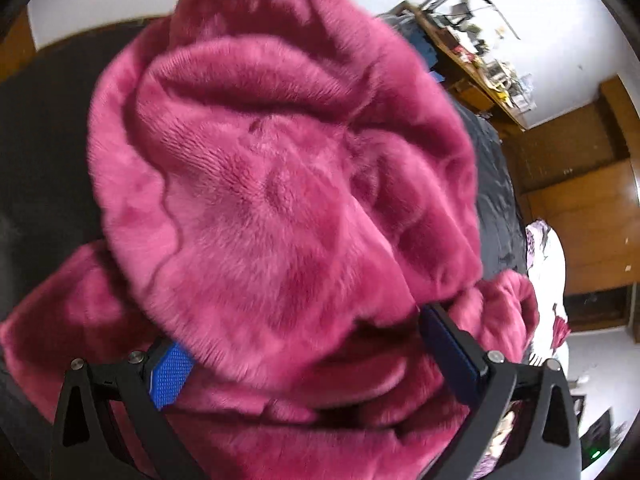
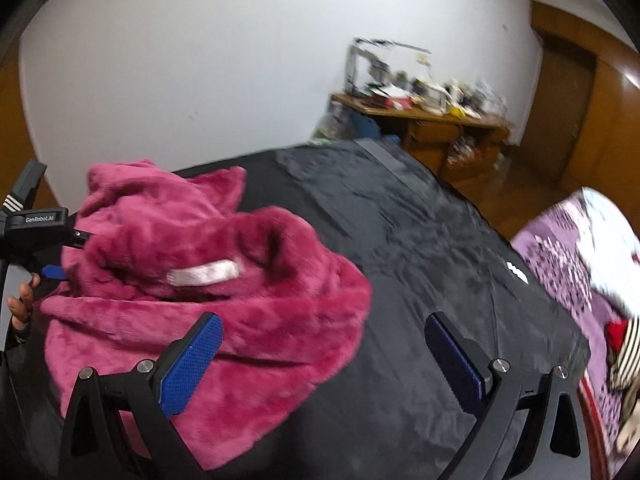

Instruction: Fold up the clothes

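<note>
A fluffy magenta fleece garment (image 1: pixel 280 184) fills the left wrist view, bunched up and blurred. My left gripper (image 1: pixel 304 334) is open, its blue pads wide apart with a bulge of fleece between and over them. In the right wrist view the garment (image 2: pixel 208 308) lies crumpled on the left of a black sheet (image 2: pixel 420 240), a pale neck label (image 2: pixel 204 272) showing. My right gripper (image 2: pixel 323 320) is open above the sheet, its left finger over the garment's near edge and nothing gripped. The left gripper (image 2: pixel 36 220) and a hand (image 2: pixel 22 300) sit at the garment's far left.
Purple floral bedding (image 2: pixel 560 256) with a red and striped item (image 2: pixel 628 344) lies right of the sheet. A cluttered wooden desk (image 2: pixel 420 116) stands against the white wall behind. Wooden doors (image 2: pixel 568 120) and floor lie to the right. Bare black sheet stretches ahead of my right gripper.
</note>
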The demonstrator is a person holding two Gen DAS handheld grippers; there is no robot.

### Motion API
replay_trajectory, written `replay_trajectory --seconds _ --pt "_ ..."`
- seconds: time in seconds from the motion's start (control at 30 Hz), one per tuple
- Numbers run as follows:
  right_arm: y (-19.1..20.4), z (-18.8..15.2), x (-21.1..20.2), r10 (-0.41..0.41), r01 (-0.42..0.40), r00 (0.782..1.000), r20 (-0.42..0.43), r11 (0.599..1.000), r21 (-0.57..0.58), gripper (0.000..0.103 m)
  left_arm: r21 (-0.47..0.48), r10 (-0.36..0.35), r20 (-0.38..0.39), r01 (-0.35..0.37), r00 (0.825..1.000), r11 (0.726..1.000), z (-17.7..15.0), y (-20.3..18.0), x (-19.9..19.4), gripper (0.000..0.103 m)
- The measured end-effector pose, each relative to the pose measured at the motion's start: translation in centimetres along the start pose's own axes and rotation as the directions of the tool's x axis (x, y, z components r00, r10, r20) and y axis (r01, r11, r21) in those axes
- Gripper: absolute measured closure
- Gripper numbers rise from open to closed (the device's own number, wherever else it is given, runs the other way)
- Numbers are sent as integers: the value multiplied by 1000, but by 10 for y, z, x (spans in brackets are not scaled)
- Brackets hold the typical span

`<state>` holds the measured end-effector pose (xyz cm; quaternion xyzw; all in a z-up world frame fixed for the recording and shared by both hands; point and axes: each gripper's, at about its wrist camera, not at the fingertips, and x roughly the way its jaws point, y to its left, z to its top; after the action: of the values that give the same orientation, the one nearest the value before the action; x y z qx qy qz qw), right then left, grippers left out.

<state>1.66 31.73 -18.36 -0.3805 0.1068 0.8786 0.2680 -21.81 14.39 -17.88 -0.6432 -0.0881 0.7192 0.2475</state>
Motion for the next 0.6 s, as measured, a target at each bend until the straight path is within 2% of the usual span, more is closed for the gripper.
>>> replay_trajectory --seconds 0.07,0.13,0.17,0.23,0.3,0.37,0.47,0.53,0.6 --pt "-7 -5 6 -15 15 1000 -19 1000 23 1 -18 -10 0 10 1000 1000 2 -1 6 13" --pt "-15 -9 12 -21 23 999 -37 999 44 1 -27 6 4 -6 1000 1000 1 -4 8 32" --pt "-17 -9 14 -15 18 999 -44 998 55 1 -32 14 6 -14 1000 999 1 -5 9 35" --pt "-21 -10 18 -3 8 998 -59 997 76 1 -54 -1 9 2 1000 999 2 -4 6 54" --pt "-25 -11 22 9 -2 997 -73 995 97 1 -87 -38 12 39 999 995 2 -1 -1 65" --pt "-29 -12 27 21 -11 996 -87 993 118 1 -98 -70 39 73 997 992 2 -2 -14 70" --pt "-36 -14 33 41 -24 993 -107 988 151 1 -65 -90 101 97 991 993 1 -15 -38 75" --pt "-40 -15 38 54 -33 991 -120 985 172 1 -31 -99 158 105 983 994 -4 -28 -61 76" --pt "-41 -9 40 93 -66 989 -117 975 212 1 -1 -103 217 106 971 994 7 -33 -94 77"
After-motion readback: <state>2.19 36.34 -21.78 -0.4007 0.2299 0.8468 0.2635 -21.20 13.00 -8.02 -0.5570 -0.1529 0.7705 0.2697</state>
